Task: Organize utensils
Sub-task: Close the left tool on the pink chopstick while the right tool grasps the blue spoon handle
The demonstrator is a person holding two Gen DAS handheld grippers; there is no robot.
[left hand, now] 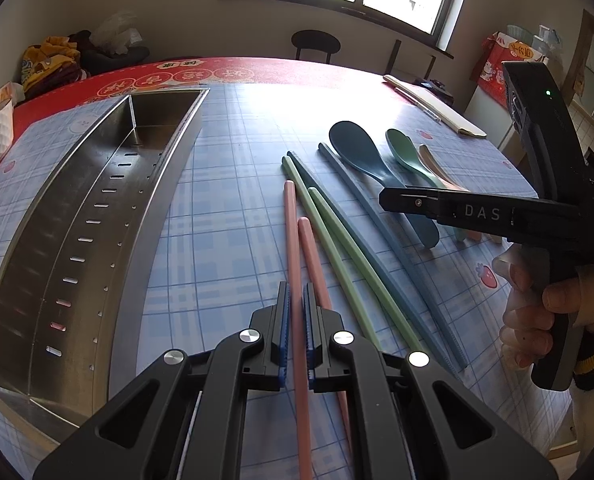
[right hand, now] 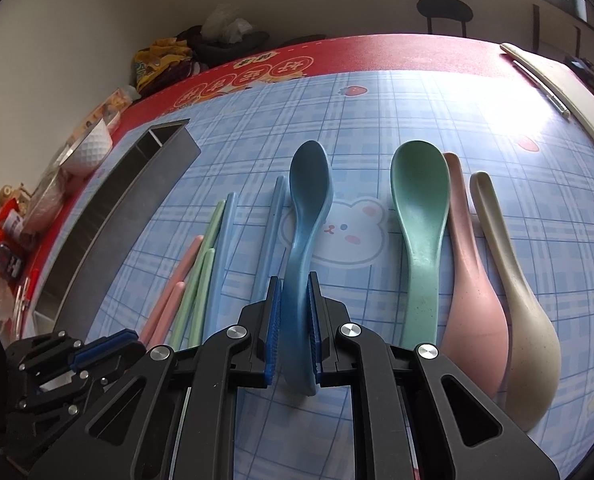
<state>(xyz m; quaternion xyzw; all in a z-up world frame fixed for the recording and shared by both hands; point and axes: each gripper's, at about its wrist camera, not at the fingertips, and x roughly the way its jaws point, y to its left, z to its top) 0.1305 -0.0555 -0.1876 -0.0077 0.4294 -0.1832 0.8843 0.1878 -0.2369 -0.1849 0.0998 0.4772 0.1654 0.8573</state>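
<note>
My left gripper (left hand: 295,292) is shut on a pink chopstick (left hand: 291,220), which runs between its blue pads toward the far side. A second pink chopstick (left hand: 313,256) lies just right of it, then two green chopsticks (left hand: 337,256) and two blue chopsticks (left hand: 377,216). My right gripper (right hand: 295,284) has its pads pressed on the handle of the blue spoon (right hand: 309,184), whose bowl points away. Right of that lie a green spoon (right hand: 417,200), a pink spoon (right hand: 469,280) and a beige spoon (right hand: 517,300).
A long steel utensil tray (left hand: 97,200) with a divider and slotted floor stands at the left on the blue checked cloth. A white bowl (right hand: 91,146) and snack packets sit beyond it. A notebook with a pen (right hand: 557,84) lies at the far right.
</note>
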